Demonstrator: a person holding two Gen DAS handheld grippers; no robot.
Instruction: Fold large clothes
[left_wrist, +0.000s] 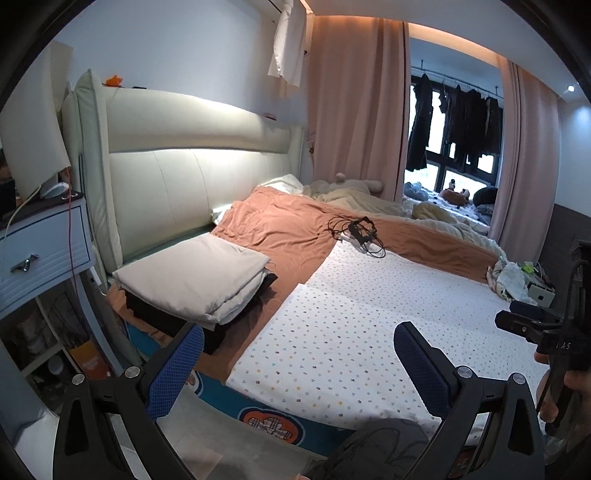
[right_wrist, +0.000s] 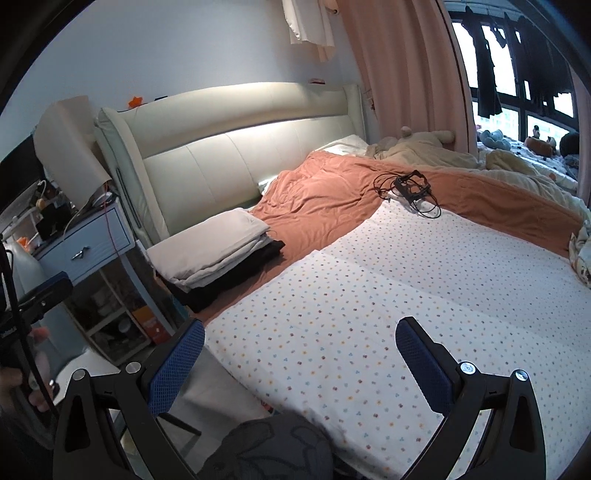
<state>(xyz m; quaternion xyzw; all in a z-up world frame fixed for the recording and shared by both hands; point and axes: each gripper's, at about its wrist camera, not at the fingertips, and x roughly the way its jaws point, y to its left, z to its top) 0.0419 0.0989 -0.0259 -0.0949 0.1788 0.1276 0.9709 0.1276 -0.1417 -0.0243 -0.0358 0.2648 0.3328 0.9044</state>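
- Biggest thing here is the white dotted cotton sheet (right_wrist: 369, 295) spread flat over the near half of the bed. I can't say whether it's the work surface or a piece to fold.
- Behind it, a rust-orange quilted blanket (left_wrist: 284, 225) runs along the cream padded headboard (left_wrist: 177, 162). It looks thick and floppy, so it'd sag a lot if lifted.
- Over on the left, next to the pale blue nightstand (left_wrist: 44, 251), there's a folded stack of light grey fabric on top of black clothes (right_wrist: 221, 254). That pile already looks done, I'd guess.
- What I think is the next piece is a dark grey patterned garment (right_wrist: 269, 450), bunched at the near bed edge right below both cameras. It's soft, light and limp, with no stiffness at all. I'd pinch it at a hem or shoulder corners, one per side, so it hangs open instead of balling up. The cloth won't slip much on those textured pads.
- Small stuff: a black cable tangle with a little frame gadget (left_wrist: 360, 230) sits where the blanket meets the sheet, well away from the garment.
- Left gripper (left_wrist: 299, 354) has its jaws spread wide with nothing in them. Right gripper (right_wrist: 301, 350) is the same, released and empty.
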